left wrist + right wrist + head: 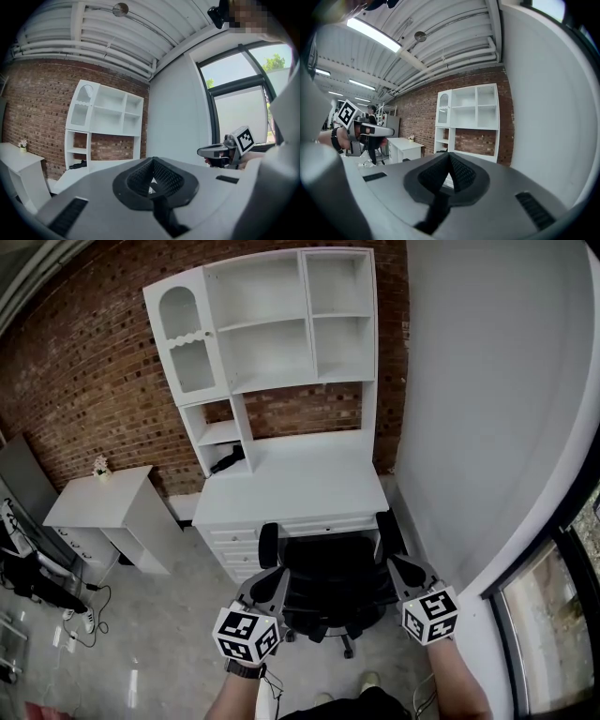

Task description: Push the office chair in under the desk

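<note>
The black office chair [336,582] stands in front of the white desk [300,488], its seat partly under the desk's front edge and its back toward me. My left gripper [274,579] is at the left edge of the chair back, and my right gripper [398,568] is at the right edge; whether they touch it I cannot tell. Both are shut with nothing between the jaws. The left gripper view shows its own closed jaws [152,180] and the right gripper [206,151] beyond. The right gripper view shows closed jaws [449,173] and the left gripper [389,132]. Neither gripper view shows the chair.
A white shelf hutch [272,324] rises from the desk against the brick wall [84,381]. A smaller white table [98,498] stands to the left, with cables and dark gear [37,582] on the floor. A grey wall [487,409] and a window [562,615] close the right side.
</note>
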`<state>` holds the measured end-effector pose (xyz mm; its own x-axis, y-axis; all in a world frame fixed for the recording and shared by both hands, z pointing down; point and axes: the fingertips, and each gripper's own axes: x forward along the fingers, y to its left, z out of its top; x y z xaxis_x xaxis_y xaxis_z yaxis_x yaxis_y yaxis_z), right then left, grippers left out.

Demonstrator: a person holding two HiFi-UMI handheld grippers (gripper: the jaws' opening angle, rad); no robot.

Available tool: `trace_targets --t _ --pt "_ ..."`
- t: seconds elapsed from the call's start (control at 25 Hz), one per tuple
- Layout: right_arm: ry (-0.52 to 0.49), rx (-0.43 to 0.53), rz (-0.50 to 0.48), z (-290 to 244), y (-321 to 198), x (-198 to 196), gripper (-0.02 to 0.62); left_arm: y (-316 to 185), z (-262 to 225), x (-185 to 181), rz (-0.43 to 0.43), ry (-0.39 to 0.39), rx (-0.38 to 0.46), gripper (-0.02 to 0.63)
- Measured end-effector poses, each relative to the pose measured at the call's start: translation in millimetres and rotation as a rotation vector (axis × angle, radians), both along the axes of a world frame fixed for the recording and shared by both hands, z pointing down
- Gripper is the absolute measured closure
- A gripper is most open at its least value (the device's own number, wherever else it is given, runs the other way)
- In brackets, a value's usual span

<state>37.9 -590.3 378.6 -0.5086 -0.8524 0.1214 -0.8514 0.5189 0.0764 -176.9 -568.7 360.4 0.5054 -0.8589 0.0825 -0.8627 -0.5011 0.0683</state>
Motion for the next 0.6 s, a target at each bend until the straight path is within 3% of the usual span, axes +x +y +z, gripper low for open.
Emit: trace_targets --t 0.6 --pt "0.023 0.000 -0.017 3.5 -0.1 -5.2 0.591 -2.1 4.4 2.6 0.012 -0.009 -0.017 0.600"
